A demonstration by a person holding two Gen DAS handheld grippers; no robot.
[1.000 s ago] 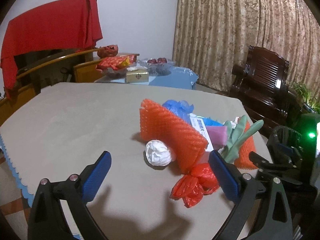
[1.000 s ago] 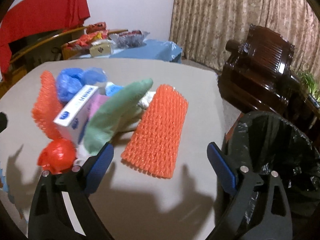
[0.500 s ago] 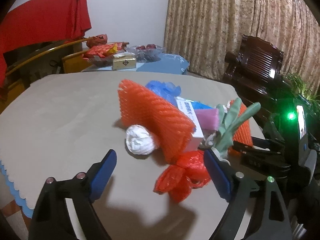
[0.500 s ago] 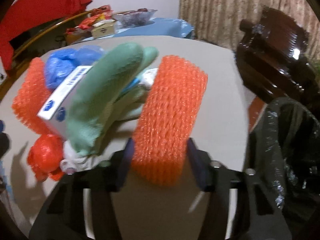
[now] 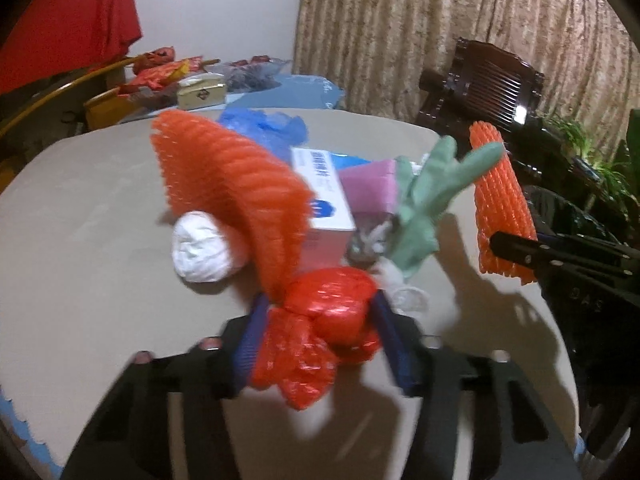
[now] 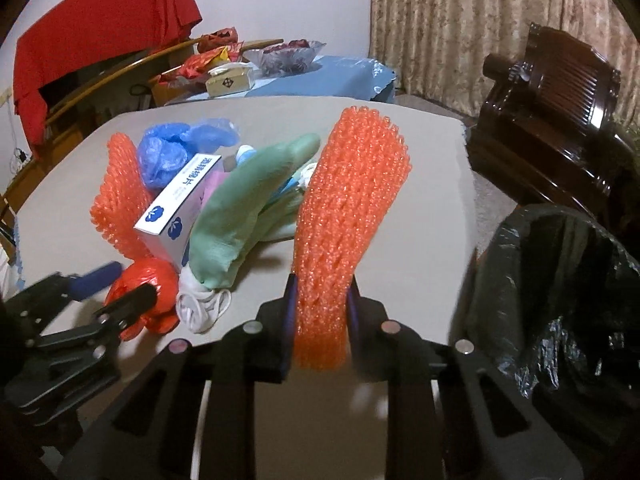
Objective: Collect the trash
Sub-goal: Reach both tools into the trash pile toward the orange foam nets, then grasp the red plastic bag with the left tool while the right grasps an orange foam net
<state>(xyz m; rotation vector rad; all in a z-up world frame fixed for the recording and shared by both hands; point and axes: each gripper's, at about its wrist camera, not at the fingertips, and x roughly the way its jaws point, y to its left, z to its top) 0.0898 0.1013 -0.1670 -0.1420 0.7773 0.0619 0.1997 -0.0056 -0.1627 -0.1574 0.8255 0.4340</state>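
We record the left gripper (image 5: 320,336) with jaws that have just been closing, now clamped on the crumpled red plastic bag (image 5: 320,328) near the front edge of the grey table (image 5: 88,240). Rightward, the right gripper (image 6: 320,304), jaws likewise just closing, grasps the orange foam net sleeve (image 6: 344,216) upright beside the black-lined bin (image 6: 560,288) off the table's right edge.

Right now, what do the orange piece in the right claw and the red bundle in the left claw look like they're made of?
Orange piece: looks like soft foam netting, matte, with an open knobbly mesh that pinches narrow where the right claw grips it. Red bundle: probably thin plastic film, a crumpled bag, glossy with sharp creases and highlights, between the closing pads of the left claw.
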